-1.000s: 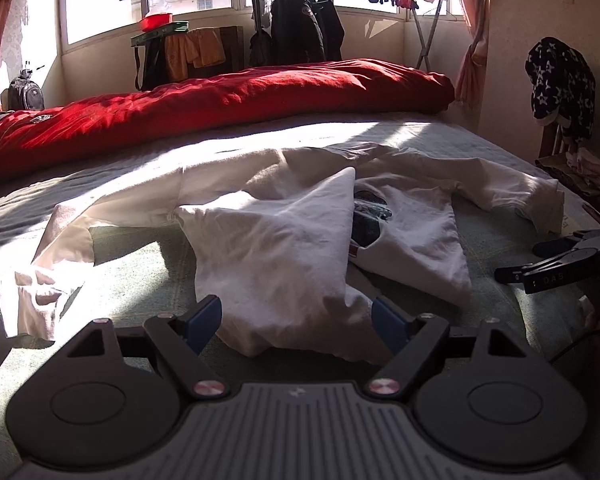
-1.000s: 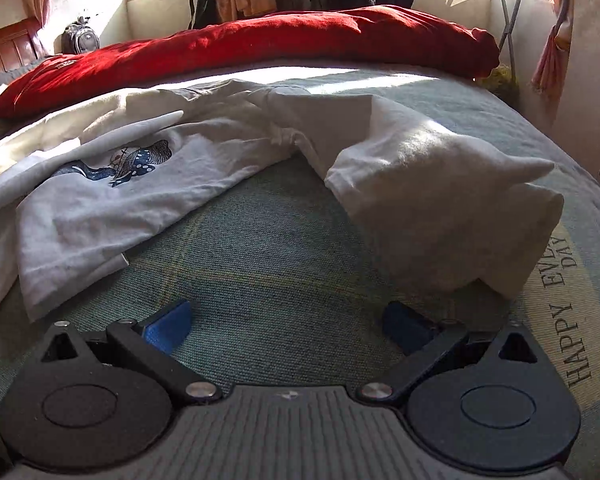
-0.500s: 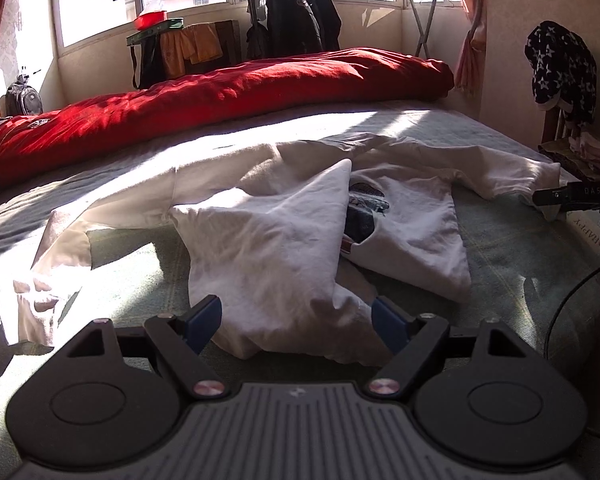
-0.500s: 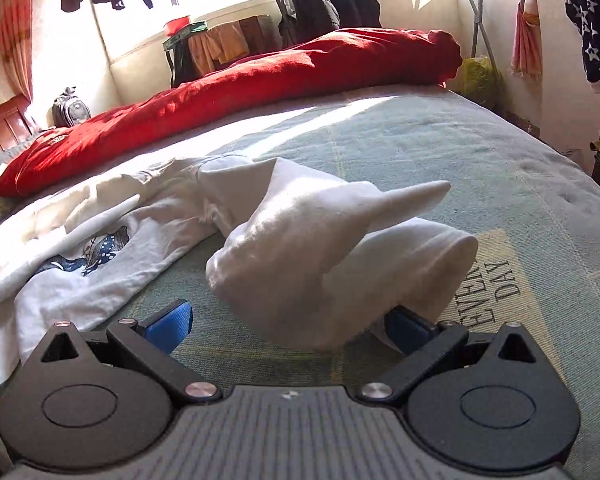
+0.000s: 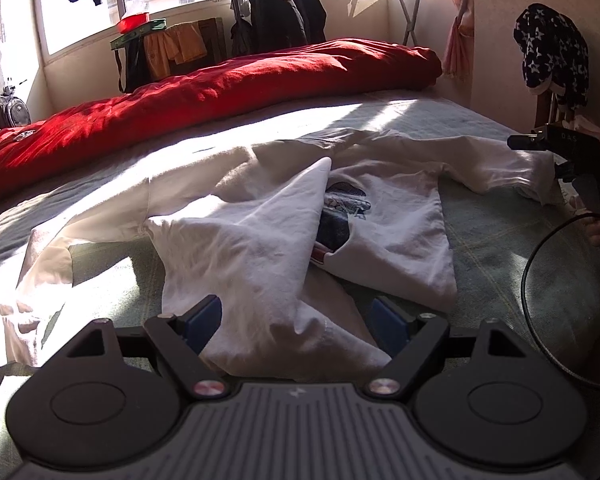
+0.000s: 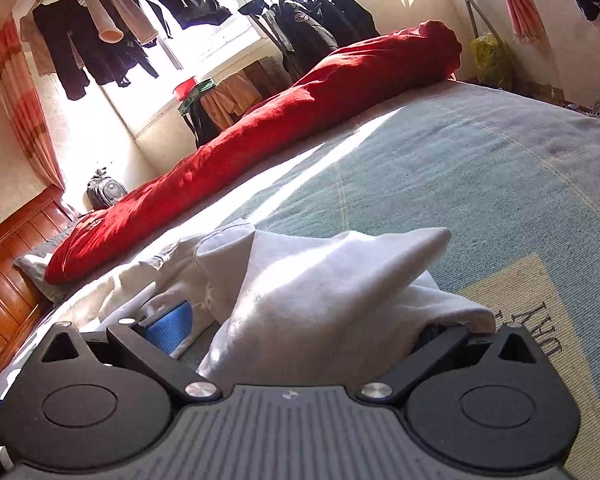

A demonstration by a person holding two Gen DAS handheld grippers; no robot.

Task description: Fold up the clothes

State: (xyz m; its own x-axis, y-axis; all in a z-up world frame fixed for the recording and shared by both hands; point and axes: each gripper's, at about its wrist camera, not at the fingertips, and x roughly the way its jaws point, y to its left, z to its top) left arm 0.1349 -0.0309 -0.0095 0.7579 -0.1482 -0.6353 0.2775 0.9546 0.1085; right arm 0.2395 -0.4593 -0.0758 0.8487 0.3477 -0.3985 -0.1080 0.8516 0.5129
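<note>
A white long-sleeved shirt [image 5: 260, 240] with a dark printed picture [image 5: 340, 216] lies spread and rumpled on the green bedspread [image 5: 500, 248]. My left gripper [image 5: 296, 320] is open, its blue pads on either side of the shirt's near hem, which lies between them. My right gripper [image 6: 300, 328] is open and tilted, with the shirt's right sleeve end [image 6: 320, 292] bunched between its pads; the right pad is hidden under the cloth. The right gripper also shows at the right edge of the left wrist view [image 5: 540, 144], beside that sleeve.
A long red duvet [image 5: 220, 92] lies across the far side of the bed. A wooden headboard [image 6: 8, 272] is at the left. A clothes rack with dark jackets [image 5: 280, 12] stands by the window. A star-patterned garment [image 5: 552, 48] hangs at the right wall.
My right gripper has moved up to the sleeve end and tilted, so the cloth now lies between its pads. My left gripper has moved slightly forward over the hem.
</note>
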